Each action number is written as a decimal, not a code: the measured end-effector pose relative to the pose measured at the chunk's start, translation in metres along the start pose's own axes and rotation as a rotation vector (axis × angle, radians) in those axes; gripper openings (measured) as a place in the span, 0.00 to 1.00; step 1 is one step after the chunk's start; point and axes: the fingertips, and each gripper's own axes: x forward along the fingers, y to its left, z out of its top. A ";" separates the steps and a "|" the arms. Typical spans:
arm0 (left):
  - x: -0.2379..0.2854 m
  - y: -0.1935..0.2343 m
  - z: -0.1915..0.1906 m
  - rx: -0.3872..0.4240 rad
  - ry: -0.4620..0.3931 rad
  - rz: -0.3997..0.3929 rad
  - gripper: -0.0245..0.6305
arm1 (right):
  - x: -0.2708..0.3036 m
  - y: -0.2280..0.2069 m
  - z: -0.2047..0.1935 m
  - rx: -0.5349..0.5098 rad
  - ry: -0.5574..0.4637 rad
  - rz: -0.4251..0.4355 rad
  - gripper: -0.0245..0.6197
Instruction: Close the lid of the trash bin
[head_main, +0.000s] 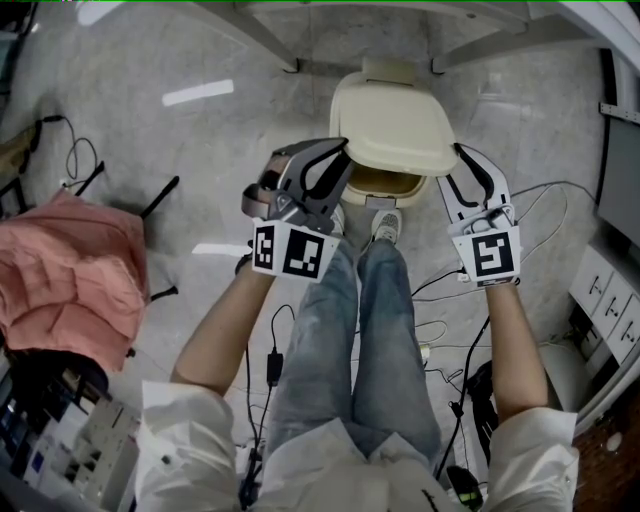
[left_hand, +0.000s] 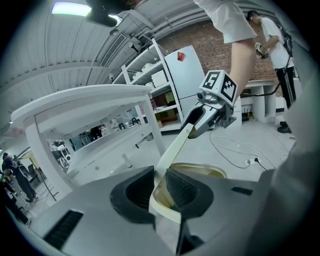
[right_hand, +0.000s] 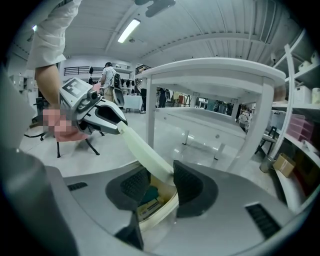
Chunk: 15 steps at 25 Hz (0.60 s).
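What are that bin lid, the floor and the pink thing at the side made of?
The lid looks like smooth cream plastic: thin, evenly coloured, rounded moulded rim, dull sheen. The floor seems polished stone or tile: pale, mottled, with bright glossy reflections. The pink thing is likely cloth: it drapes in soft folds.

Left arm (head_main: 222, 335) and right arm (head_main: 517, 340) reach forward, forearms bare, about parallel. Left claw (head_main: 338, 155) pinches the lid (head_main: 390, 125) at its left edge and right claw (head_main: 465, 160) at its right edge. Jaws narrow, tips angled down.
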 end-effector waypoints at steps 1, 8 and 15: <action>0.000 -0.001 -0.001 0.001 0.000 -0.002 0.16 | 0.000 0.001 -0.001 -0.003 0.000 0.001 0.26; -0.001 -0.011 -0.009 0.014 0.016 -0.030 0.17 | 0.000 0.008 -0.011 -0.050 0.032 0.017 0.27; -0.004 -0.020 -0.014 0.025 0.023 -0.060 0.18 | -0.002 0.016 -0.019 -0.081 0.049 0.026 0.29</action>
